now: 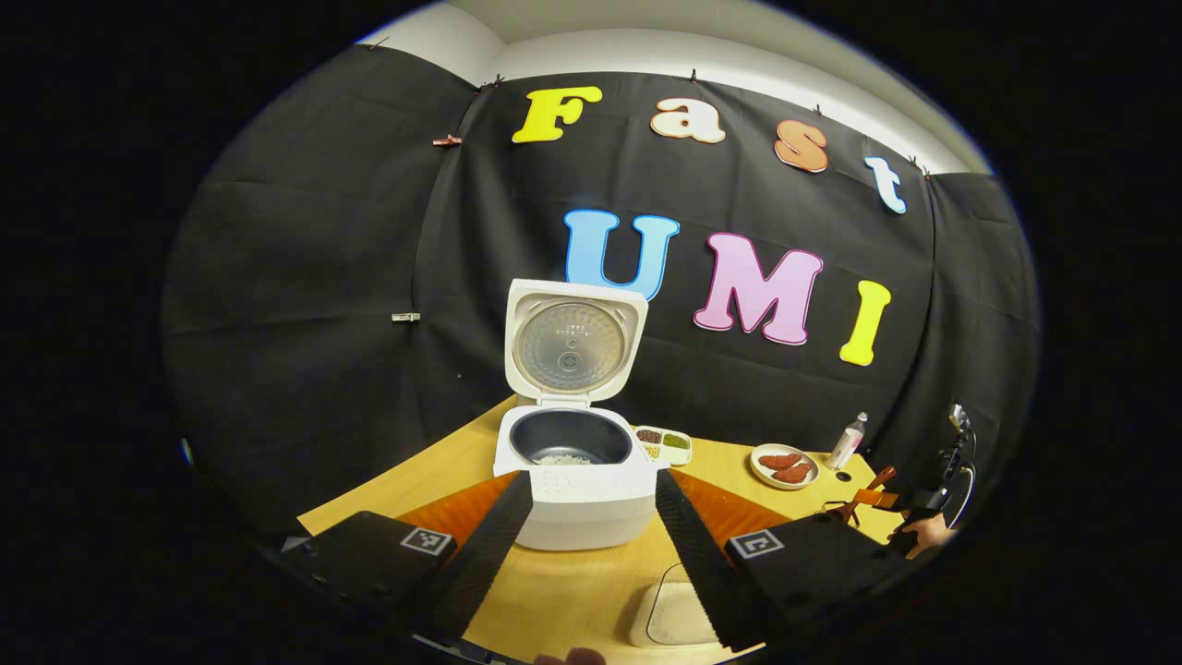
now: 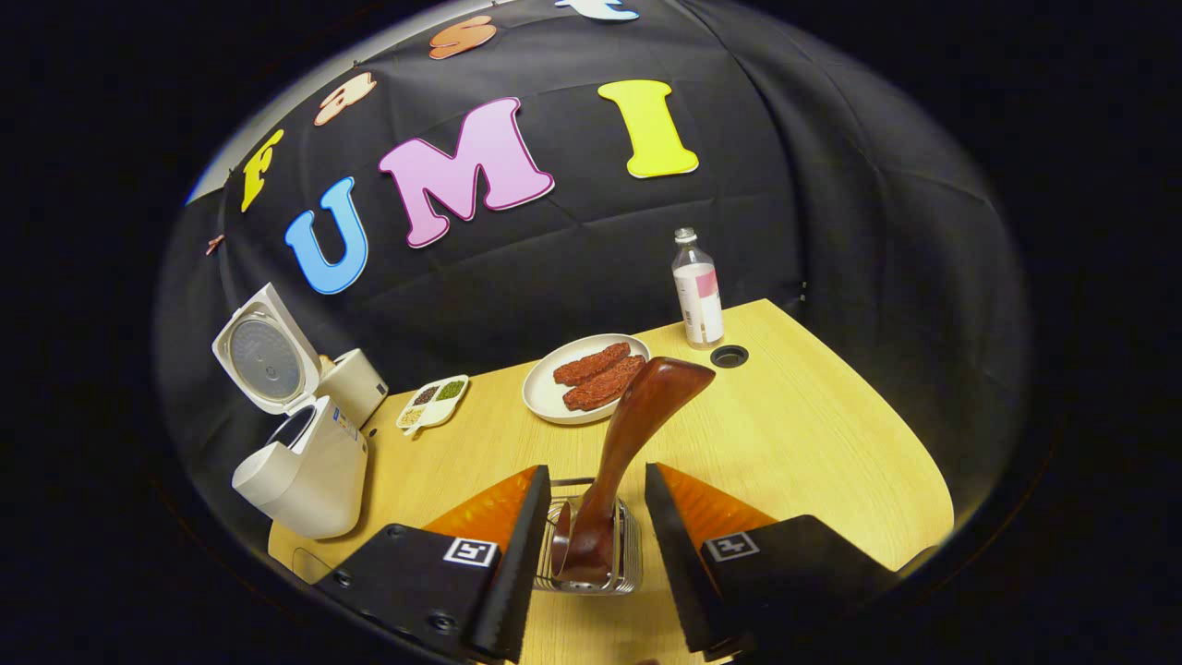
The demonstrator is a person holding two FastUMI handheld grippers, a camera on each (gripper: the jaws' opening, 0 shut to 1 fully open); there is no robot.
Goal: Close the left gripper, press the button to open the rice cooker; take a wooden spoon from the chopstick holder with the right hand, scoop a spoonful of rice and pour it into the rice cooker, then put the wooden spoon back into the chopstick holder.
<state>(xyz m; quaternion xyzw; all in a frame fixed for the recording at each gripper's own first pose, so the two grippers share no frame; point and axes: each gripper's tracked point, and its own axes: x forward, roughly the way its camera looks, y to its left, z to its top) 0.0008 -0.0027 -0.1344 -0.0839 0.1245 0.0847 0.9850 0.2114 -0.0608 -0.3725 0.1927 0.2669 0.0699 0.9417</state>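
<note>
From the left gripper view, my left gripper (image 1: pixel 591 517) hangs open at 6 o'clock, its fingers spread to either side of the cooker (image 1: pixel 577 494) and touching nothing. The cooker stands on the desk (image 1: pixel 572 591) straight ahead at 12 o'clock, its lid (image 1: pixel 572 344) up and upright, and a little rice (image 1: pixel 563 458) lies on the bottom of the dark pot. Just beside it at 2 o'clock sits a small tray (image 1: pixel 665 443) of grains, then a plate (image 1: pixel 783 465) with red strips, then a bottle (image 1: pixel 847 441) farther right. At 3 o'clock I see my other gripper with a hand (image 1: pixel 926 534) behind it.

From the right gripper view, my right gripper (image 2: pixel 591 517) is open too, fingers apart on both sides of the holder (image 2: pixel 591 550), which sits on the desk (image 2: pixel 813 443) at 6 o'clock. The spoon (image 2: pixel 633 434) stands in the holder, leaning toward 1 o'clock, between the fingers; I cannot tell whether either finger touches it. The plate (image 2: pixel 584 379) lies past it at 12 o'clock, the bottle (image 2: pixel 697 291) at 1 o'clock, the tray (image 2: pixel 432 402) at 11 o'clock, and the cooker (image 2: pixel 300 453) at 9 o'clock, lid open.
</note>
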